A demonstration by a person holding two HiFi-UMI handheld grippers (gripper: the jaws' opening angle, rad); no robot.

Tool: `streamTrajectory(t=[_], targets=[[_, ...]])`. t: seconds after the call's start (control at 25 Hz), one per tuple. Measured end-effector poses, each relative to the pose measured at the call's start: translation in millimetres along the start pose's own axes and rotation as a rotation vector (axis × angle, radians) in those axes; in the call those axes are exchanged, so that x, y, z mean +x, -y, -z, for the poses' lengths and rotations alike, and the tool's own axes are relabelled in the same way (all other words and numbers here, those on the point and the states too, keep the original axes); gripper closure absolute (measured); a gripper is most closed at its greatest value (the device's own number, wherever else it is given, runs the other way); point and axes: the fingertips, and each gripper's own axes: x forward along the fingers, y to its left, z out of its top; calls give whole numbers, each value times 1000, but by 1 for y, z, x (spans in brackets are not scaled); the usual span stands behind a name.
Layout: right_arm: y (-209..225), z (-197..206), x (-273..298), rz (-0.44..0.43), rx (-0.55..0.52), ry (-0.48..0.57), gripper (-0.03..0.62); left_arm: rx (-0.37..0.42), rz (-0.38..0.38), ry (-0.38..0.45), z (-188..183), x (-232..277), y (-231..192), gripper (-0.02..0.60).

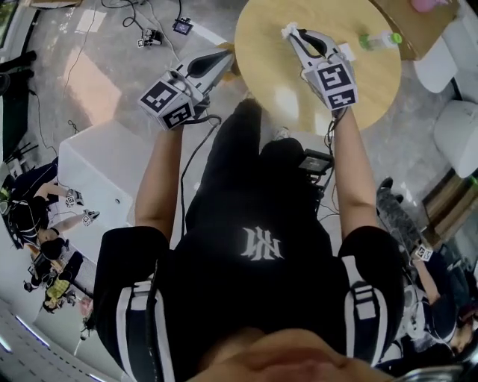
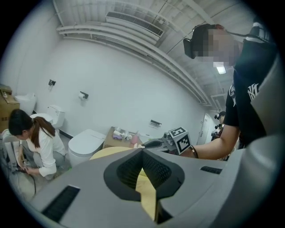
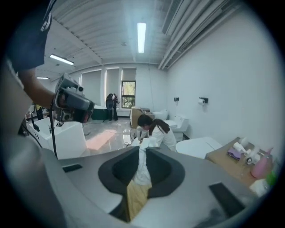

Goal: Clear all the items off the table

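- The person's two bare forearms reach forward from black sleeves, one gripper in each hand.
- The left claw is pressed together with nothing in it. Its tip sits at the near left rim of the round wooden table.
- The right claw is raised over the table top and pinched narrow on a white crumpled piece. The piece fills the slit between its pads and pokes out past the tips.
- The table's middle shows only bare wood under the right claw.
- A clear bottle with a green cap lies on its side at the table's far right rim.
- Just beyond the bottle stands a brown box-like stand carrying a pink container.
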Motion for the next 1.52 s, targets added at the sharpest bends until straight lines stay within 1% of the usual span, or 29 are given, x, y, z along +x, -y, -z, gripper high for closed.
streamTrajectory(t=[0.12, 0.2, 0.32, 0.44, 0.56, 0.68, 0.76, 0.88, 0.96, 1.04, 1.16, 1.28, 1.52], targets=[[-18, -18, -54, -18, -2, 124, 546, 20, -64, 27, 13, -10, 53, 569], [-34, -26, -87, -30, -10, 185, 548, 19, -92, 34, 25, -16, 87, 569], [-62, -38, -109, -67, -12, 254, 548, -8, -134, 42, 40, -31, 112, 569], [-99, -49, -108, -124, -9, 288, 548, -36, -179, 44, 57, -53, 115, 569], [-140, -55, -92, -174, 15, 295, 548, -60, -200, 31, 73, -76, 110, 569], [-185, -58, -60, -215, 57, 293, 548, -93, -220, 31, 93, -102, 92, 569], [-204, -51, -35, -229, 90, 285, 548, -115, -231, 41, 108, -108, 74, 569], [-227, -24, 7, -239, 129, 268, 548, -125, -235, 41, 143, -107, 46, 569], [-252, -1, 41, -236, 159, 261, 548, -111, -239, 52, 170, -119, 26, 569], [-276, 26, 78, -218, 181, 251, 548, -103, -241, 67, 199, -134, 1, 569], [-296, 73, 122, -186, 204, 211, 548, -114, -234, 59, 245, -143, -28, 569], [-297, 116, 161, -155, 200, 183, 548, -123, -237, 52, 284, -143, -57, 569], [-266, 206, 214, -70, 170, 86, 548, -152, -227, 40, 353, -135, -100, 569]])
